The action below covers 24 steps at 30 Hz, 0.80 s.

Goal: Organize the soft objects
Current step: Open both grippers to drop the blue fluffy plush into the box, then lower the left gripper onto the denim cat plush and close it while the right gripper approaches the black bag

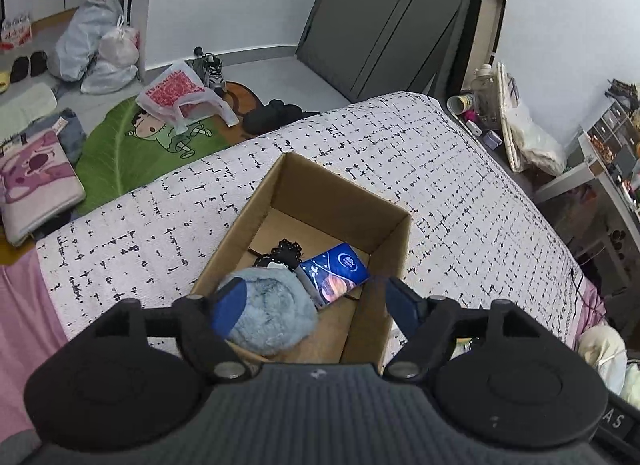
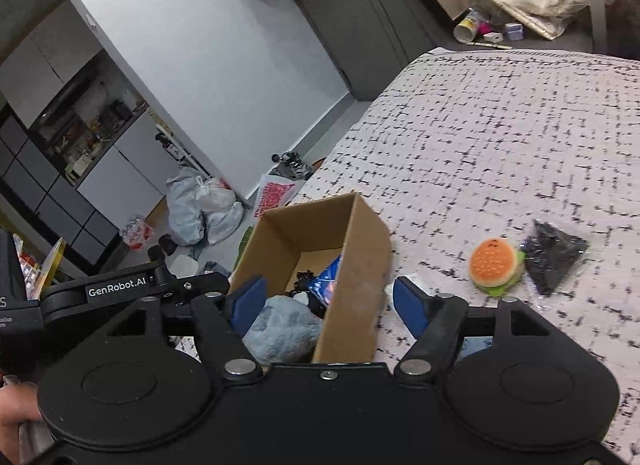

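On the bed, the burger plush (image 2: 497, 267) lies outside the cardboard box (image 2: 352, 265), forward-right of the right gripper (image 2: 328, 301), the nearer one. Both grippers' fingers (image 2: 408, 307) are spread, empty.

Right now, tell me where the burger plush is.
In the right wrist view, the burger plush lies on the bedspread, right of the cardboard box and touching a black packet on its right.
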Motion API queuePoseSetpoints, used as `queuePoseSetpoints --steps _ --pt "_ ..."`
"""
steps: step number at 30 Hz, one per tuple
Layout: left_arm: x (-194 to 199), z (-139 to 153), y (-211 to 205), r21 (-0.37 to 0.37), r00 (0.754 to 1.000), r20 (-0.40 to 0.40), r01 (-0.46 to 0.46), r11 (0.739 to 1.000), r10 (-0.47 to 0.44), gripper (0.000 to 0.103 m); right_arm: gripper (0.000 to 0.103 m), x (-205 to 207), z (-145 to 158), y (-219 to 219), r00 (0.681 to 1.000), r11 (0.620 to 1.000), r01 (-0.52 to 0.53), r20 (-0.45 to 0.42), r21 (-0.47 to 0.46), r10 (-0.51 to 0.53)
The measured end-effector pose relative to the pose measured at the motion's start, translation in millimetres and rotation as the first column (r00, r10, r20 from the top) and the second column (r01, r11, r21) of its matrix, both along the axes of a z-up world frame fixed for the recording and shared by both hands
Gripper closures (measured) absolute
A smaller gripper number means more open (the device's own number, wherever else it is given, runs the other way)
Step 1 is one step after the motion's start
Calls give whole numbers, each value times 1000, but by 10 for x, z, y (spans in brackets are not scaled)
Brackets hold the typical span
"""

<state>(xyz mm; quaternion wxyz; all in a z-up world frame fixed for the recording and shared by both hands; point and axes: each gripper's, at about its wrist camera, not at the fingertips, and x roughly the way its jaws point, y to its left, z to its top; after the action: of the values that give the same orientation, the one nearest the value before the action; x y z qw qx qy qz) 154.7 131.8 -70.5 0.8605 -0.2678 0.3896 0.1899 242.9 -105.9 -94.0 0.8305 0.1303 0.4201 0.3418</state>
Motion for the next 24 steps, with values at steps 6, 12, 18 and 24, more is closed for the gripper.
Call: queuePoseSetpoints --steps 6,12,18,24 --pt "4 53 -202 28 1000 -12 18 999 -18 23 20 -28 45 -187 1000 1000 12 3 -17 -12" --pt "4 115 -429 66 998 -18 61 996 -60 19 10 -23 87 -351 999 999 30 13 -28 -30" --pt "10 172 -616 81 996 -25 87 993 -86 14 0 -24 164 -542 998 998 63 29 -30 -62" --pt "17 217 -820 97 995 -27 102 990 -100 13 0 0 195 -728 997 996 77 19 -40 -76"
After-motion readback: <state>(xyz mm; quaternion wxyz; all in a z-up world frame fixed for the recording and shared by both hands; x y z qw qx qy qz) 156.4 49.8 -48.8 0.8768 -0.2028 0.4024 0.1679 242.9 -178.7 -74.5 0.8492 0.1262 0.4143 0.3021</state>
